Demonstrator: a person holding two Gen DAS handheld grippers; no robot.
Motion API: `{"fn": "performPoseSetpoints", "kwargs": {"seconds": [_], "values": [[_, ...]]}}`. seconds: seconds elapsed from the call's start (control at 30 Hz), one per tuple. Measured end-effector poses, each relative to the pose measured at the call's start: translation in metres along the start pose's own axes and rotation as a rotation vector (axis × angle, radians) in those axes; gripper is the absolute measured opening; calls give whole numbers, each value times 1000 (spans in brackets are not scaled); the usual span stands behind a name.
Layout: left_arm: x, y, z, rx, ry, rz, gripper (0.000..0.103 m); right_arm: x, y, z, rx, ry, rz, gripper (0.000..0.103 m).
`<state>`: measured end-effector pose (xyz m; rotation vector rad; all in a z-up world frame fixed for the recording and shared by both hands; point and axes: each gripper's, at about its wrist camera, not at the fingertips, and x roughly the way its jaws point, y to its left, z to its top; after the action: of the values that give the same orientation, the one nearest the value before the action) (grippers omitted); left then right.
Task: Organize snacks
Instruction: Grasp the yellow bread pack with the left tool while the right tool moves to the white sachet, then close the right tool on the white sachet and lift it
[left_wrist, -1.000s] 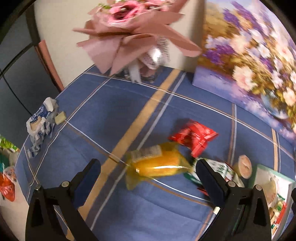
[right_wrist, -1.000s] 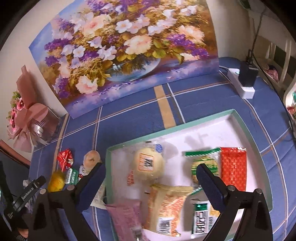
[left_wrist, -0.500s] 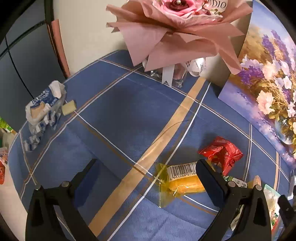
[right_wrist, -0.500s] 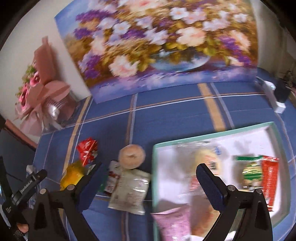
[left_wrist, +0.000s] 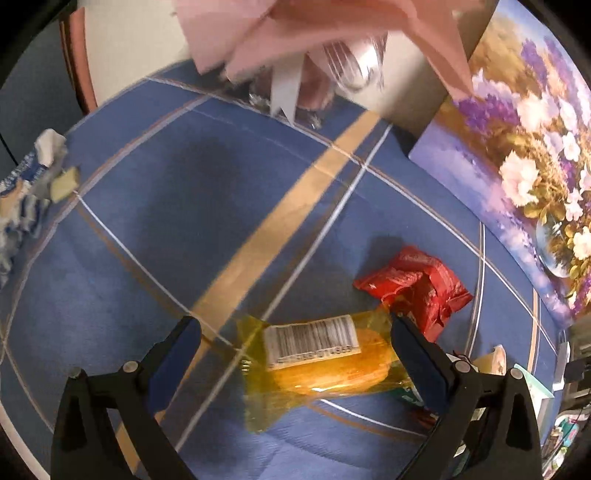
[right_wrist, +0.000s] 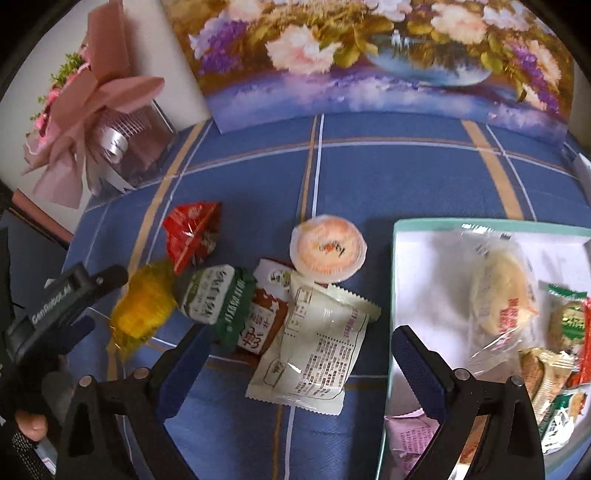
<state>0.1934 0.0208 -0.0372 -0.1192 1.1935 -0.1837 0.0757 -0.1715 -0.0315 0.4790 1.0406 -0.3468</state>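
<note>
Jaws wide over crinkly yellow cellophane snack (left_wrist: 317, 363).

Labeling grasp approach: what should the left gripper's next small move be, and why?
Probably ease the left gripper down and slightly forward, then close. Its jaws are open and already straddle the yellow snack, which lies flat on the blue cloth, with the red packet just beyond the right finger.
</note>
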Motion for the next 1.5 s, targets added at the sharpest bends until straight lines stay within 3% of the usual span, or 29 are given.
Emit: {"fn": "performPoseSetpoints", "kwargs": {"seconds": [0.37,0.47,0.63,0.8,0.93,1.5], "values": [[25,-16,1,19,40,-11,101,7,-2,-1,-4,21,-13,99],[20,-17,2,31,23,-16,85,8,-3,-1,-2,25,-11,99],[16,-19,0,56,30,-14,77,7,-8,-2,7,32,-14,96],[12,-12,-2,55,54,10,76,9,-17,-1,40,46,-19,84],[10,-7,-4,65,71,34,76,10,-17,-1,38,53,-36,80],[5,6,-5,60,77,64,76,-8,-4,3,5,27,-29,72]]}}
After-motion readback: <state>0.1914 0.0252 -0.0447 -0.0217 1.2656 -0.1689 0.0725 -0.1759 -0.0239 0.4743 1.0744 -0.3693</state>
